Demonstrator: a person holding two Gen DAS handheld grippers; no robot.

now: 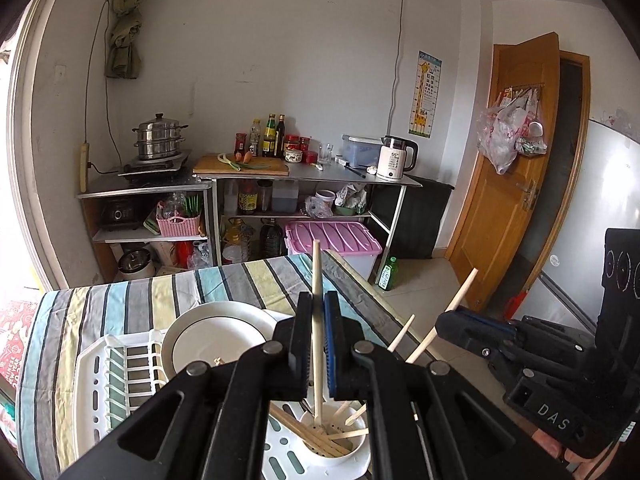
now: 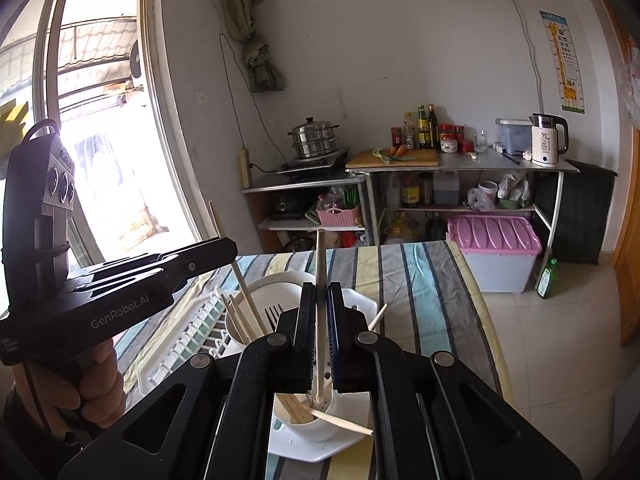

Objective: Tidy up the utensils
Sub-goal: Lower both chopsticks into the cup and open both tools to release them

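My left gripper (image 1: 318,312) is shut on a wooden chopstick (image 1: 317,280), held upright with its lower end in a white perforated utensil cup (image 1: 336,446) that holds several chopsticks. My right gripper (image 2: 320,300) is shut on another wooden chopstick (image 2: 320,264), upright, with its tip in a white utensil cup (image 2: 308,426) with several chopsticks. The right gripper also shows in the left wrist view (image 1: 452,316), the left gripper in the right wrist view (image 2: 228,246). A fork (image 2: 273,315) stands in a second cup.
A white dish rack (image 1: 116,376) with a white plate (image 1: 212,340) sits on the striped tablecloth (image 1: 160,292). Beyond stand metal shelves with a steamer pot (image 1: 159,136), cutting board (image 1: 240,165), kettle (image 1: 396,159) and pink-lidded bin (image 1: 332,240). A wooden door (image 1: 512,168) is at right.
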